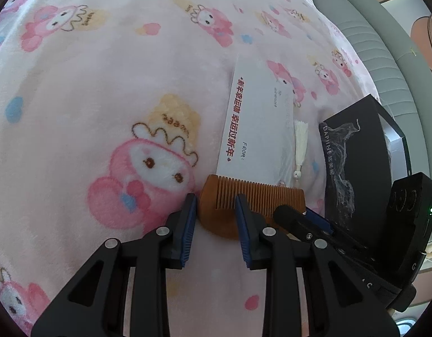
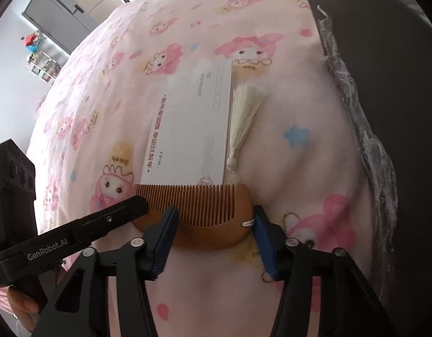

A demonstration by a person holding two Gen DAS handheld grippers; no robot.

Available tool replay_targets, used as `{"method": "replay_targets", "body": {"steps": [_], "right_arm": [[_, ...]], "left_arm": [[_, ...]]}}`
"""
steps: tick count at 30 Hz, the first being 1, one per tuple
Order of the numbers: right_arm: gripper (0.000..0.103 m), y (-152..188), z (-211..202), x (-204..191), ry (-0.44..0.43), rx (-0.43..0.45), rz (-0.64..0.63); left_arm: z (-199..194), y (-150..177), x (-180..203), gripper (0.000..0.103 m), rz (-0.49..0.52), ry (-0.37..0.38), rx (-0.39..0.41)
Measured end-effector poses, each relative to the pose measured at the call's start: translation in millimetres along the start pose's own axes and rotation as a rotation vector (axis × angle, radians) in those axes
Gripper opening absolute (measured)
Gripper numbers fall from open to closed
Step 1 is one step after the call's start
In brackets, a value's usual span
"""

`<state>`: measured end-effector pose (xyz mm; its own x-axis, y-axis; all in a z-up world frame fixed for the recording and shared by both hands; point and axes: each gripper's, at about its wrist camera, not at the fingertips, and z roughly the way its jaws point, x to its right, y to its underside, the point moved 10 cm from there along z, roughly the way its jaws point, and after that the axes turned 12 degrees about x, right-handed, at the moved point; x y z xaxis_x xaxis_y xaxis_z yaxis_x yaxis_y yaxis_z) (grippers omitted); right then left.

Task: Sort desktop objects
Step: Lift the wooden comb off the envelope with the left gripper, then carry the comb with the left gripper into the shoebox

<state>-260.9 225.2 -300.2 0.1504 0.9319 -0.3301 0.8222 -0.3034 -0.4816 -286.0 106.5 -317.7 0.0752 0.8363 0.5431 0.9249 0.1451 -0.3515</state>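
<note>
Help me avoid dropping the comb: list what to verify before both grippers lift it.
1. Left gripper straddles the comb's left end: ok.
2. Right gripper straddles its right end: ok.
3. Pads actually clamping the comb: cannot tell for either.
4. Comb teeth clear of the white card: not ok, they meet its near edge.
5. Tassel cord free of the right pad: cannot tell; its loop sits right beside it.
6. Grippers apart from each other: ok, though close.

The left claw (image 1: 216, 205) is hiding part of the wooden comb (image 1: 252, 199). The black box (image 2: 384, 56) is running off the frame's edge, and the shelf items (image 2: 43, 64) are showing too small to identify.
</note>
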Motion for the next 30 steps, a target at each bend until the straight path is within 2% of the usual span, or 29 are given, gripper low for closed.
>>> {"method": "replay_targets", "body": {"steps": [5,12,21,30], "right_arm": [[0.043,1.0,-10.8,-7.6,-0.002,0.011,-0.014],[0.044,-13.1,-43.4,-23.4,-0.008,0.049,-0.049],[0.044,-30.5,-83.1,-25.5,-0.011,0.121,-0.047],[0.045,-46.7,-123.1,-3.0,0.006,0.200,-0.009]], "left_arm": [[-7.7,-0.8,-1.3,0.027,-0.020,0.010,0.008],[-40.0,-9.7,12.7,0.027,-0.015,0.034,0.064],[-66.2,-19.5,46.6,0.027,0.042,0.056,0.113],[-71.1,-23.3,96.9,0.028,0.115,0.085,0.122]]}}
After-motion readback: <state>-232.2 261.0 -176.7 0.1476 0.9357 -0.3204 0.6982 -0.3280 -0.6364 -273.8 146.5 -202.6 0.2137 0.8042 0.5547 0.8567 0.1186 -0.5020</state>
